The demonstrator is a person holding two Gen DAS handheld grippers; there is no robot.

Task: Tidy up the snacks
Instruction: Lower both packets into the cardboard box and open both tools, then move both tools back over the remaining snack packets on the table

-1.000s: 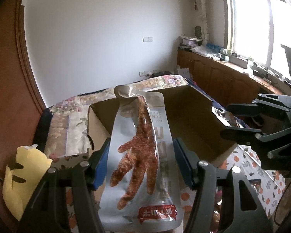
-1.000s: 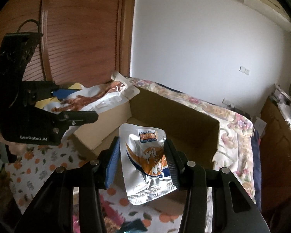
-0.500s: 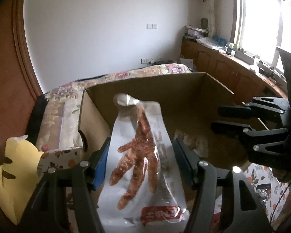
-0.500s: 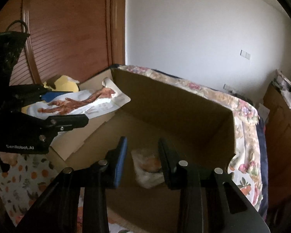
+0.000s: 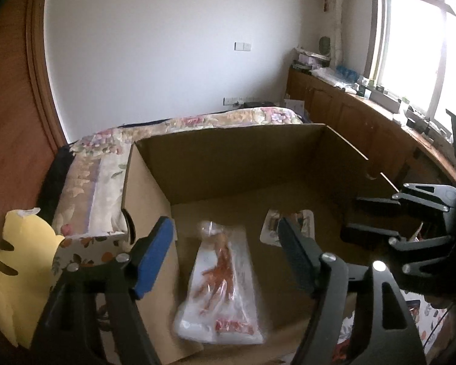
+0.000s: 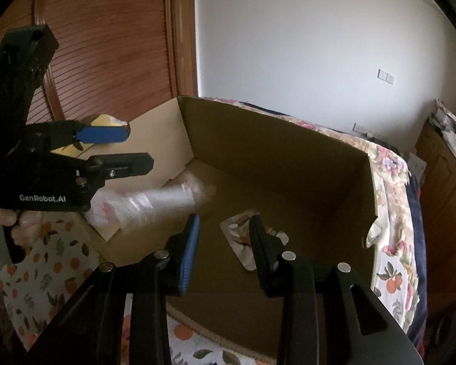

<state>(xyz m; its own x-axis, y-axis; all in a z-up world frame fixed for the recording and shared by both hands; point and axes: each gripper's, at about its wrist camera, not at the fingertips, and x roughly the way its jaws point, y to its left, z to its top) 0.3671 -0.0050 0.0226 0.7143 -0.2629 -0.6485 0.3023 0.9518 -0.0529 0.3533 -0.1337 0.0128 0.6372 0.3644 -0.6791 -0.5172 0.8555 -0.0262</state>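
An open cardboard box [image 5: 228, 158] [image 6: 273, 152] sits on a floral cloth. A clear packet with a red chicken foot [image 5: 220, 283] lies in the box near its left wall; in the right wrist view it is a blurred pale streak [image 6: 149, 203]. A small silver snack pouch [image 5: 288, 226] [image 6: 243, 240] lies on the box floor to its right. My left gripper [image 5: 226, 246] [image 6: 133, 149] is open and empty above the foot packet. My right gripper [image 6: 225, 237] [image 5: 352, 216] is open and empty above the pouch.
A yellow cushion [image 5: 12, 270] lies left of the box. A floral bedspread [image 5: 179, 127] lies behind the box. A wooden wardrobe [image 6: 106, 45] stands at the left. A wooden cabinet under the window [image 5: 380, 130] runs along the right.
My left gripper has opened and the chicken foot packet has dropped into the box. The right gripper let go of the silver pouch before that; it now lies on the box floor.
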